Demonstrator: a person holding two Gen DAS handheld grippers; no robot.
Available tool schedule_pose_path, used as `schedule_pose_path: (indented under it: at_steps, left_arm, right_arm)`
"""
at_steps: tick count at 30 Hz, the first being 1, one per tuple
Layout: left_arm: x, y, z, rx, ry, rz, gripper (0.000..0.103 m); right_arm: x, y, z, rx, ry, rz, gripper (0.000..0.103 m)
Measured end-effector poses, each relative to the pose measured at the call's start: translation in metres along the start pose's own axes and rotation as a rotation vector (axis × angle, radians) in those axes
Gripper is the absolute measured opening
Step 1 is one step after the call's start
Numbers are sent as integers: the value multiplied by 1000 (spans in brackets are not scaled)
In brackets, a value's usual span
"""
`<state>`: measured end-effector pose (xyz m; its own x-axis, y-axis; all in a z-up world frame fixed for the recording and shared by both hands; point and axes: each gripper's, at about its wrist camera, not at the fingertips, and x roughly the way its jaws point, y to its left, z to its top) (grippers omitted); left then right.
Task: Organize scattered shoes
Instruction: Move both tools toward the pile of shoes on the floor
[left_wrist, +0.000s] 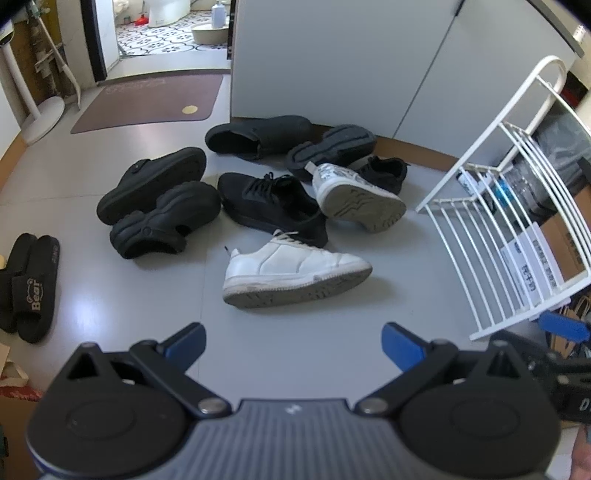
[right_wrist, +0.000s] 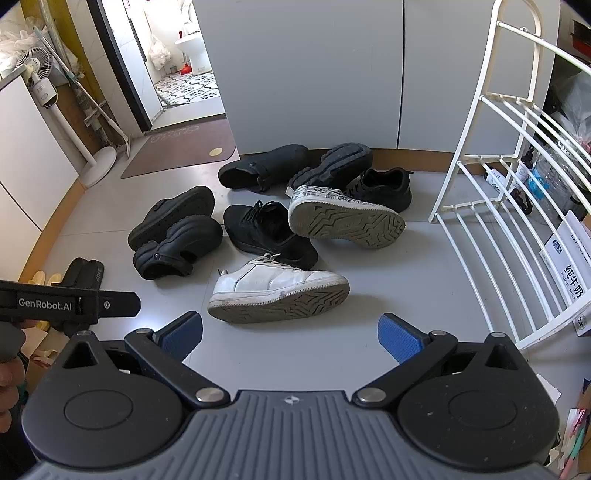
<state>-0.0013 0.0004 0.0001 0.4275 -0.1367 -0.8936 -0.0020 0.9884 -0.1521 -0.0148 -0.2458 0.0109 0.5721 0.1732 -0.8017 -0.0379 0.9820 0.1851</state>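
Several shoes lie scattered on the grey floor. A white sneaker (left_wrist: 291, 271) (right_wrist: 273, 286) lies on its side nearest me. Behind it sit a black lace-up sneaker (left_wrist: 269, 206) (right_wrist: 266, 230), a patterned white sneaker (left_wrist: 354, 195) (right_wrist: 343, 214) on its side, black clogs (left_wrist: 159, 199) (right_wrist: 173, 229) and more black shoes (left_wrist: 258, 136) by the cabinet. My left gripper (left_wrist: 293, 347) is open and empty, above the floor in front of the white sneaker. My right gripper (right_wrist: 290, 334) is open and empty, just short of the same sneaker.
A white wire shoe rack (left_wrist: 509, 206) (right_wrist: 517, 206) stands at the right, with boxes and bottles behind it. Black slippers (left_wrist: 31, 286) (right_wrist: 83, 275) lie at the left. A grey cabinet (left_wrist: 332, 62) stands behind the pile. A brown mat (left_wrist: 147, 101) lies before the bathroom doorway.
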Motion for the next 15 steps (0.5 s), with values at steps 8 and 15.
schedule_pose_path:
  at_steps: [8, 15]
  left_arm:
    - [-1, 2, -2, 0, -2, 12, 102]
    - [3, 2, 7, 3, -11, -12, 102]
  right_arm:
    - [-10, 16, -5, -6, 4, -13, 103]
    - [-9, 14, -5, -1, 4, -7, 103]
